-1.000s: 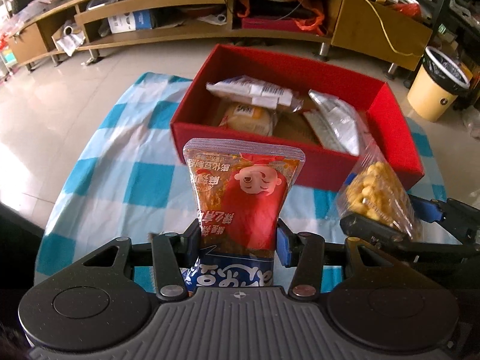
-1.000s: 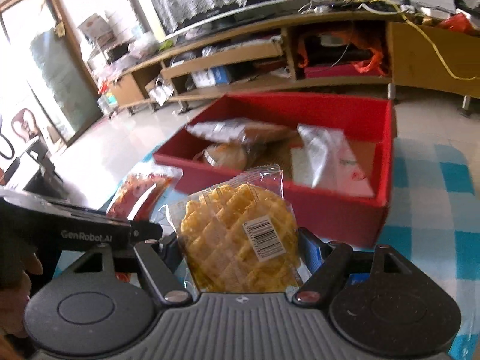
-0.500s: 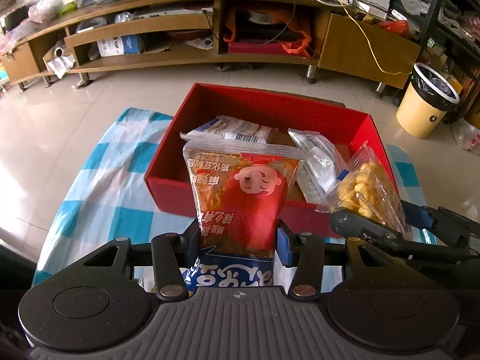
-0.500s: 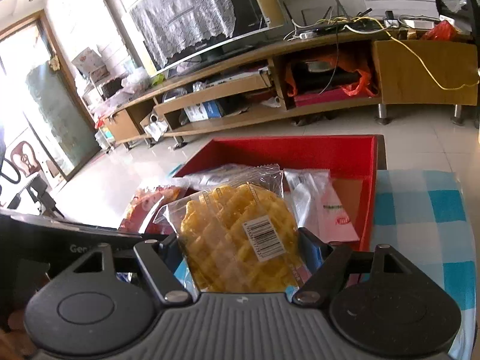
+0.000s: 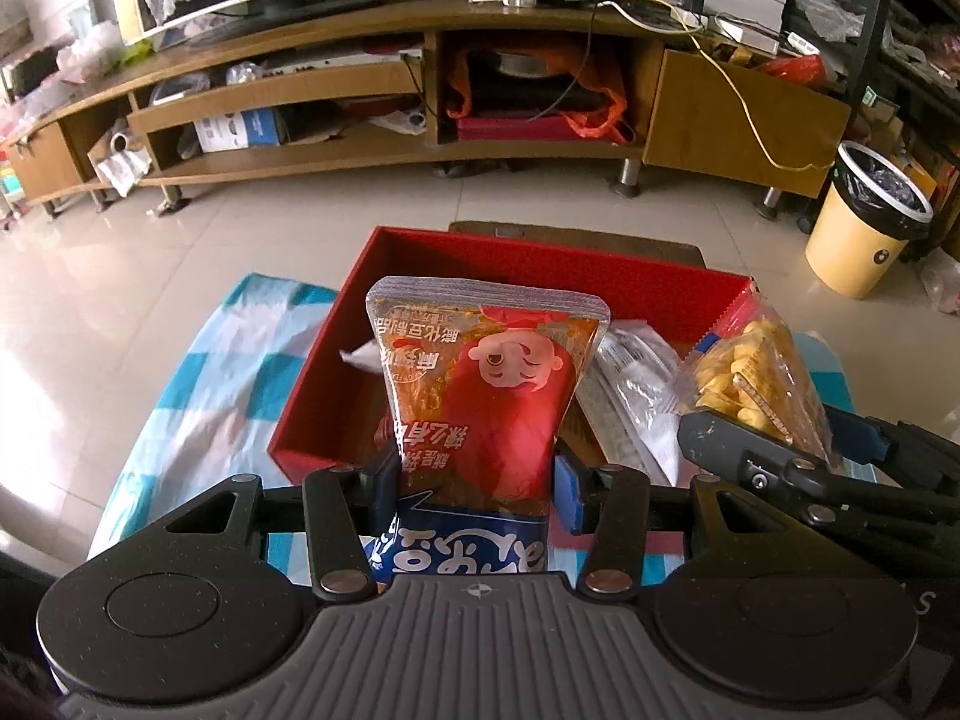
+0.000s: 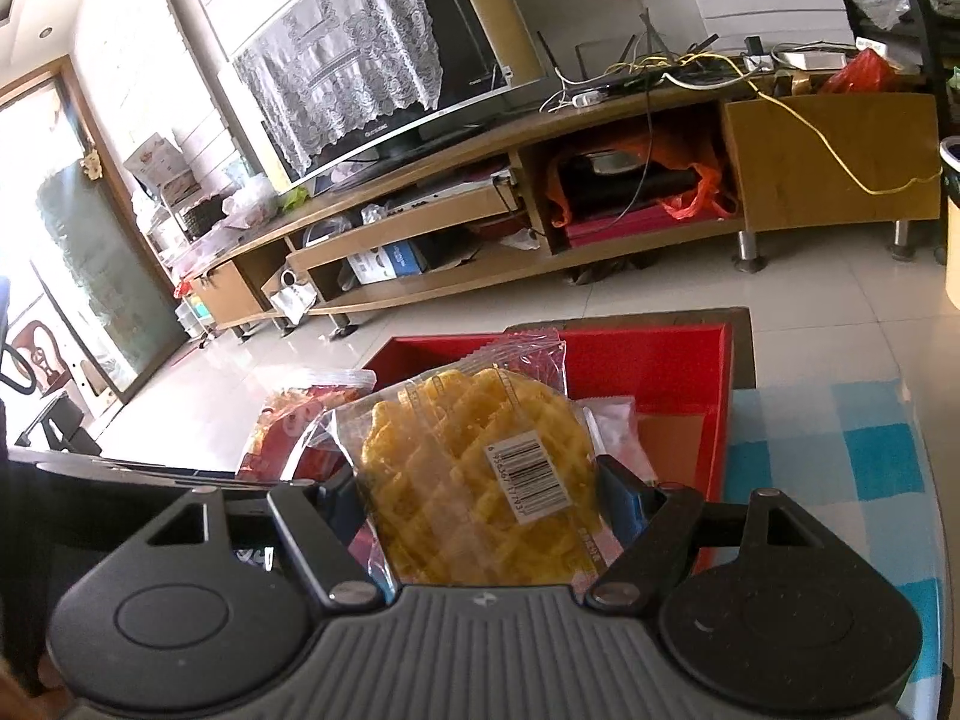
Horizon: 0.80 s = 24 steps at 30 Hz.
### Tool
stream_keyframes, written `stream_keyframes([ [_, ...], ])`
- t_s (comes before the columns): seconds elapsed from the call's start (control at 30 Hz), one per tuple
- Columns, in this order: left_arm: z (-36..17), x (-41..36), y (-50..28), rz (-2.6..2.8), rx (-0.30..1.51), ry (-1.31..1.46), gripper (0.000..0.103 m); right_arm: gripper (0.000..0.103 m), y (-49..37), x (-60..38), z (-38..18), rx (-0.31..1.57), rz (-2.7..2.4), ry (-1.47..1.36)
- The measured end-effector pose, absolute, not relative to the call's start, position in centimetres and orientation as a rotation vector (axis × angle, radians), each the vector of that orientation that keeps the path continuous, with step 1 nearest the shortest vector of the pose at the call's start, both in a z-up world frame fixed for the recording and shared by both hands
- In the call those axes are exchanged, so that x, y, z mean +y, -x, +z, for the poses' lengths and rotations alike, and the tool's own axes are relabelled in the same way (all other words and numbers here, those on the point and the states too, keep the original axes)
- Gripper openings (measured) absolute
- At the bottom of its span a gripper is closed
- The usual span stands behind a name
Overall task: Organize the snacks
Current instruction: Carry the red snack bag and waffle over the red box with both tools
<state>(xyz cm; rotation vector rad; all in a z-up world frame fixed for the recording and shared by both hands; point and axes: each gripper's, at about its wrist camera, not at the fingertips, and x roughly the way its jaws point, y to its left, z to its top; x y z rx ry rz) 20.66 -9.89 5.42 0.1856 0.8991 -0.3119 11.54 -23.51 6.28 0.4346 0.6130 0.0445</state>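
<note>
Left claw [image 5: 474,474] is clamped on a red pouch [image 5: 486,396], held upright over the near wall of the red box [image 5: 540,258]; right claw [image 6: 480,498] is clamped on a clear waffle pack [image 6: 474,480], also raised just short of the box's near wall. Both packs hang above the checked cloth [image 5: 198,372] on the table, close beside each other

To place them well, I would carry each pack fully past the near wall before lowering, so the bottom seam does not catch on the rim. The box's left side looks the barest, so the pouch suits that gap; the waffle would go better toward the brown patch of floor at the right end [image 6: 672,438]. Lower one claw at a time, since the two stand near enough to bump. Let go only once a pack rests on something, and lay it flat rather than on end

Count: one box, one cloth, two claws, two held packs. Inside the box at least two more packets show [image 5: 636,384], the rest hidden behind the pouch
</note>
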Motion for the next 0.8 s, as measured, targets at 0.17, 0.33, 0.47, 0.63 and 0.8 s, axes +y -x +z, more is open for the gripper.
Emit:
stream_keyframes([
  [0.17, 5.4, -10.2, -21.6, -0.307, 0.892, -0.182, 0.057, 0.072, -12.5, -24.0, 6.3, 0.604, 0.038, -0.438],
  [0.33, 5.3, -10.6, -22.4, -0.297, 0.887, -0.184, 0.057, 0.072, -13.4, -24.3, 6.1, 0.602, 0.034, -0.443],
  [0.47, 5.1, -10.9, -22.9, -0.292, 0.881, -0.192, 0.057, 0.072, -14.0, -24.6, 5.9, 0.605, 0.028, -0.450],
  [0.63, 4.7, -11.3, -23.8, -0.281, 0.882, -0.201, 0.057, 0.072, -15.0, -25.0, 5.4, 0.619, 0.021, -0.453],
  [0.8, 4.2, -11.3, -24.6, -0.271, 0.886, -0.204, 0.057, 0.072, -16.1, -25.1, 4.9, 0.630, 0.017, -0.456],
])
